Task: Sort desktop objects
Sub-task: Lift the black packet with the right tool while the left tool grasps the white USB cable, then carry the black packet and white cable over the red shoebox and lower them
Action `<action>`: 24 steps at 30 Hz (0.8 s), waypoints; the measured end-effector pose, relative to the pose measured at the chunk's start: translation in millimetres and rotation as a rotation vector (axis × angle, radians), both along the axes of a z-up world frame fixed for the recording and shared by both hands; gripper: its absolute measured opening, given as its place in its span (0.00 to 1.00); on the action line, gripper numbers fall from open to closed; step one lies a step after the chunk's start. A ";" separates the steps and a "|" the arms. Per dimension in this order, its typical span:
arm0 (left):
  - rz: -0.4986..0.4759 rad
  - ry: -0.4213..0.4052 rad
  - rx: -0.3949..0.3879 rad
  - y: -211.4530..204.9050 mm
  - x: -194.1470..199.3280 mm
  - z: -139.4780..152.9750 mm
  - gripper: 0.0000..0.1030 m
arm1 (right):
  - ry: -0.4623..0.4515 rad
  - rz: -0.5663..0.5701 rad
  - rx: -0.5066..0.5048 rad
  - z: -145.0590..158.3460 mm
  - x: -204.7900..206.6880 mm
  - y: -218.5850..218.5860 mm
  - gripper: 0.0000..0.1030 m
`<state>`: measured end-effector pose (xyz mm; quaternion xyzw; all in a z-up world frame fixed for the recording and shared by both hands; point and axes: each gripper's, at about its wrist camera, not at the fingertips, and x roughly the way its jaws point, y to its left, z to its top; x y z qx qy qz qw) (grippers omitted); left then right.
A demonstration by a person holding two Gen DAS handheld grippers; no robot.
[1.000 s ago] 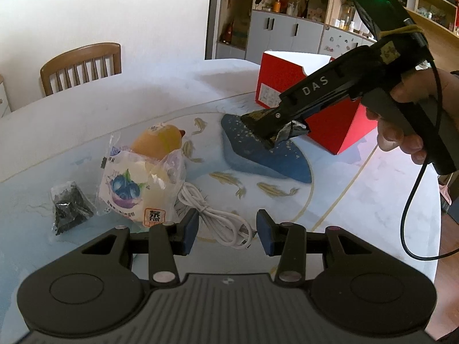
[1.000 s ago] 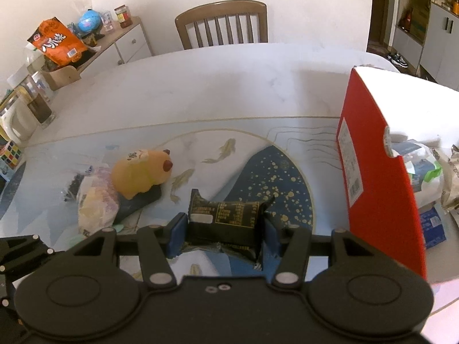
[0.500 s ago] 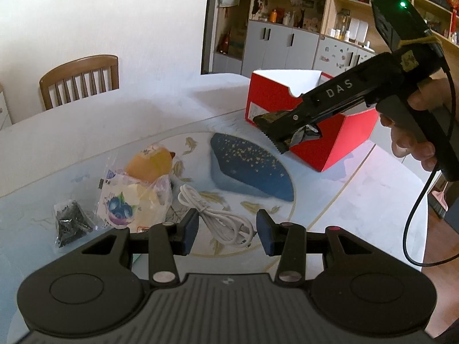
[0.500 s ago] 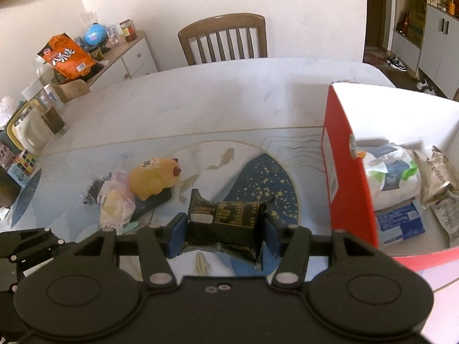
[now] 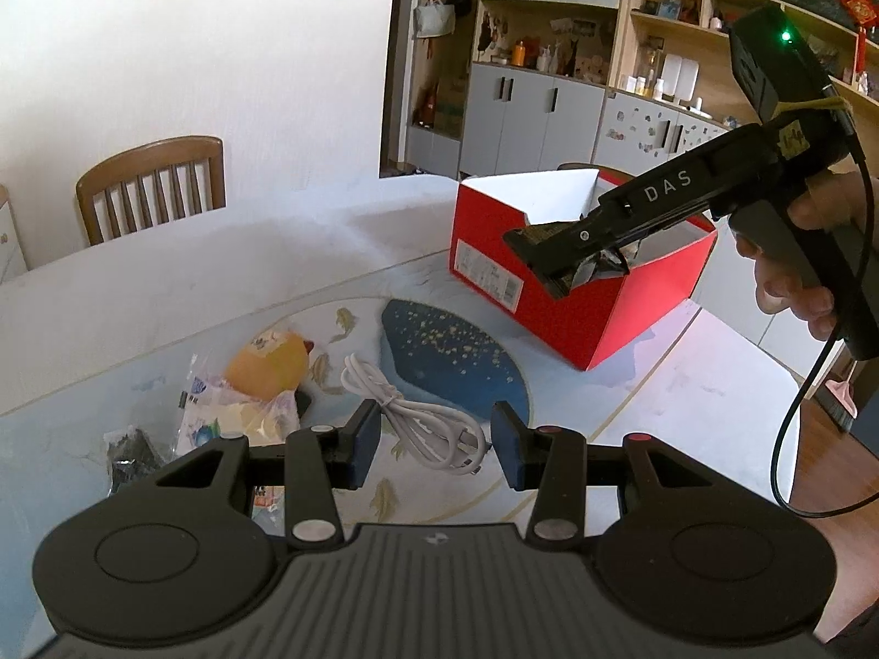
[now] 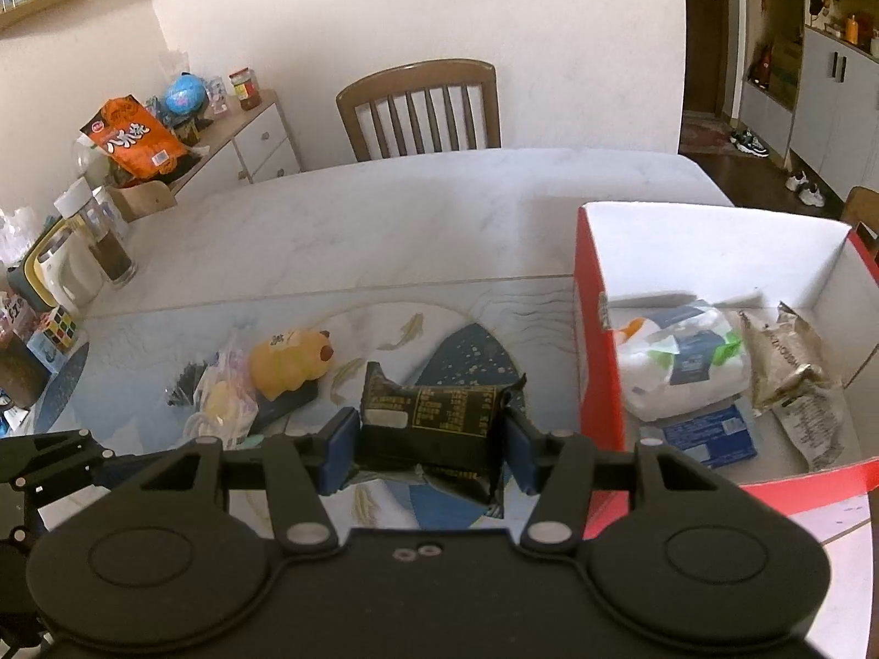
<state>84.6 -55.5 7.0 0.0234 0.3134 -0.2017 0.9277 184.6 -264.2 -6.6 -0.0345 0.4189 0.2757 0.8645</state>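
My right gripper (image 6: pixel 431 447) is shut on a dark snack packet (image 6: pixel 434 420) and holds it in the air beside the left wall of the red box (image 6: pixel 596 362). In the left wrist view the right gripper (image 5: pixel 571 269) hangs at the box's near rim (image 5: pixel 571 324). The box holds a white pack (image 6: pixel 684 359), a grey-brown packet (image 6: pixel 791 368) and a blue pack (image 6: pixel 708 434). My left gripper (image 5: pixel 434 453) is open and empty, above a white cable (image 5: pixel 423 423).
A yellow plush toy (image 5: pixel 269 365), a clear snack bag (image 5: pixel 231 423) and a small black packet (image 5: pixel 129 453) lie left of the cable. A wooden chair (image 6: pixel 420 107) stands at the far table edge. A side cabinet with jars and bags (image 6: pixel 137 137) is far left.
My right gripper has carried the dark packet up and to the right, from over the blue patch to the red box's rim. My left gripper stays open and has drawn back a little.
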 end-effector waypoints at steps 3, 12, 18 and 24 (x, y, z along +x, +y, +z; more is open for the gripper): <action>0.000 -0.007 0.002 -4.4 -0.4 4.1 0.42 | -0.008 -0.002 0.006 3.8 0.5 -5.8 0.53; -0.006 -0.028 0.000 -21.3 4.4 16.5 0.42 | -0.026 -0.014 0.017 13.1 6.2 -28.8 0.53; 0.003 -0.040 0.003 -36.9 10.2 25.1 0.42 | -0.028 -0.008 0.021 16.1 15.8 -45.4 0.53; 0.013 -0.059 0.010 -59.0 22.2 33.0 0.42 | -0.026 0.014 -0.001 21.7 32.5 -71.2 0.53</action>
